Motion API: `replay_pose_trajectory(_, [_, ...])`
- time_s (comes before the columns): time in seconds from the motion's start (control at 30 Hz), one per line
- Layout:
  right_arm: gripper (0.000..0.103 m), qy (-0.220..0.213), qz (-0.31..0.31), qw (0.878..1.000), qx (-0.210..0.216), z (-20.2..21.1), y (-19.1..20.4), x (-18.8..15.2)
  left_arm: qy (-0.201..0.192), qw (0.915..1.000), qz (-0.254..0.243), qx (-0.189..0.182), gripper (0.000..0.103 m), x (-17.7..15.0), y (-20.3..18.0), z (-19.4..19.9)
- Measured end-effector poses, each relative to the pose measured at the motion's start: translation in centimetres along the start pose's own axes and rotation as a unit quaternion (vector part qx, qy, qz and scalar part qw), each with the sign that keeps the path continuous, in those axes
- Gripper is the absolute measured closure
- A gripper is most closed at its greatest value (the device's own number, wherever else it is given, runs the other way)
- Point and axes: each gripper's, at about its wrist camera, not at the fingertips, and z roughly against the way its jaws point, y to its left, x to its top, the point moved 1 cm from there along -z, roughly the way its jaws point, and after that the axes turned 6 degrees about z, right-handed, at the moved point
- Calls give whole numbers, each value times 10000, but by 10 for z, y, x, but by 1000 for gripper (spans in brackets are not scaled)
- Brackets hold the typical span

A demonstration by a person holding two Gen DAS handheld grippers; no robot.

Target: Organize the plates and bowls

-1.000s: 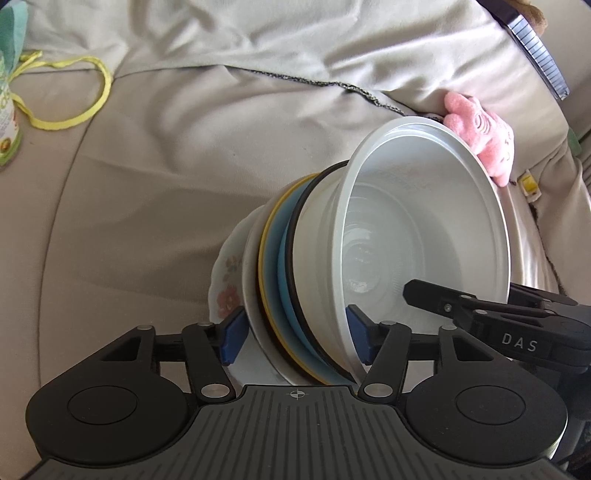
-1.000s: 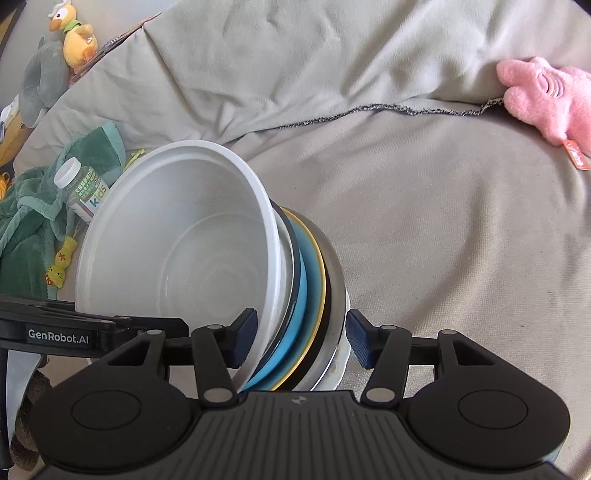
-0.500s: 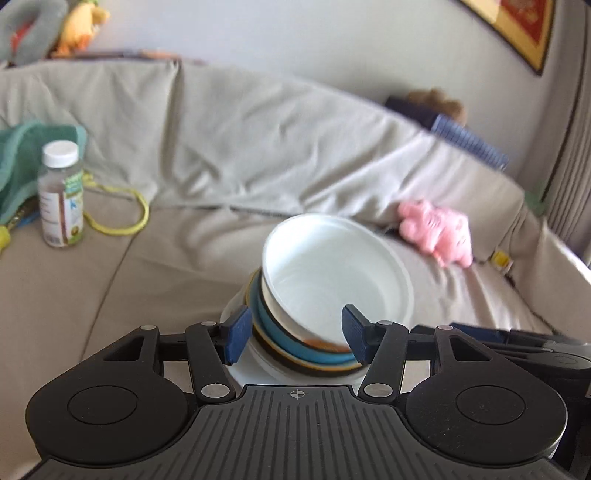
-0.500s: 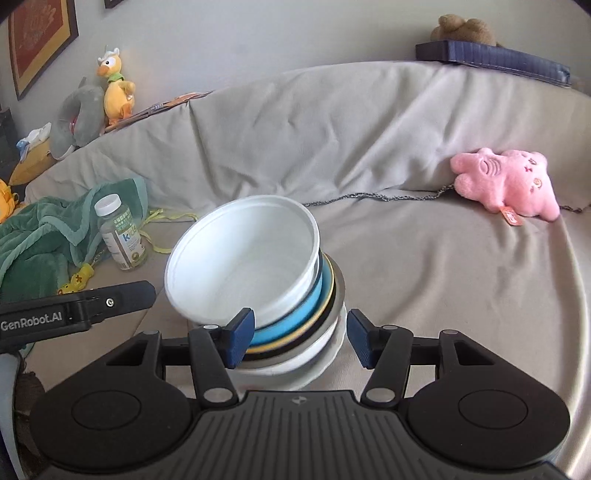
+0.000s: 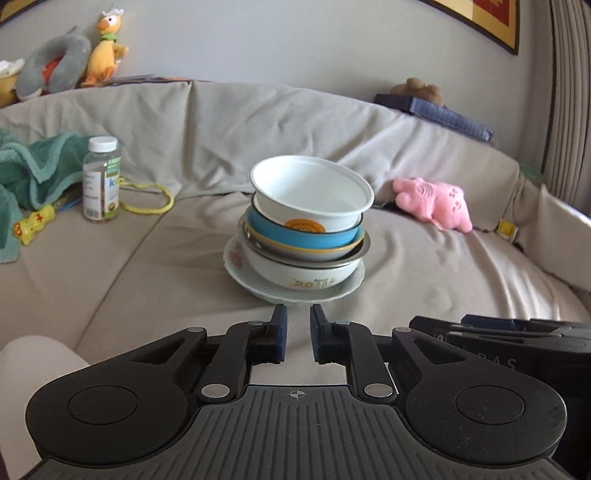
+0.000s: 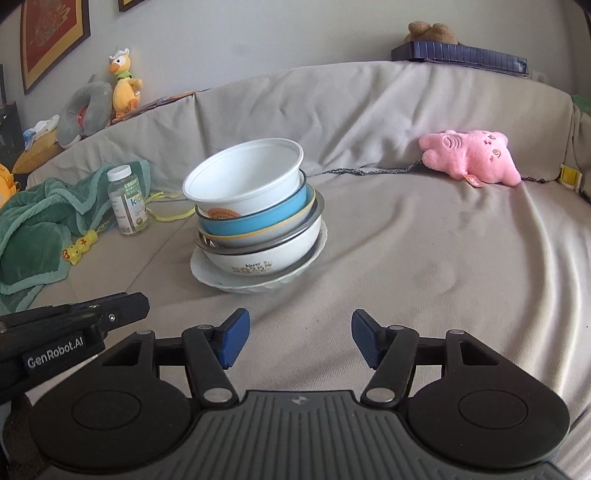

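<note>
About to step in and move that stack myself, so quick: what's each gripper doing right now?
Left gripper: shut, nothing between its jaws, clear of the stack of bowls.
Right gripper: open, jaws have just been opening, empty.

A beige cloth-covered sofa [image 6: 424, 240] fills the frame's middle and lower part under soft daylight, a plain pale wall [image 6: 277, 33] runs across the top, and a framed picture [image 6: 51, 37] hangs upper left.
</note>
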Motion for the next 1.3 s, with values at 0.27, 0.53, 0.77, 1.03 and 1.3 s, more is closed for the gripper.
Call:
replay_pose_trajectory(0.27, [41, 323, 91, 9992, 211, -6, 7, -7, 489, 9983, -242, 199, 87, -11, -4, -9])
replay_pose_trajectory(0.53, [41, 349, 142, 9990, 242, -7, 11, -8, 483, 9984, -280, 68, 87, -13, -9, -6])
replay_pose_trajectory(0.77, [41, 305, 135, 9991, 245, -5, 11, -8, 497, 9984, -266, 46, 87, -13, -10, -6])
replay_pose_trajectory(1.03, [41, 300, 130, 9992, 240, -4, 11, -7, 504, 9984, -259, 46, 87, -13, -11, -5])
replay_pose_trajectory(1.3, [41, 306, 121, 9991, 253, -4, 11, -7, 510, 9984, -245, 56, 87, -13, -11, -5])
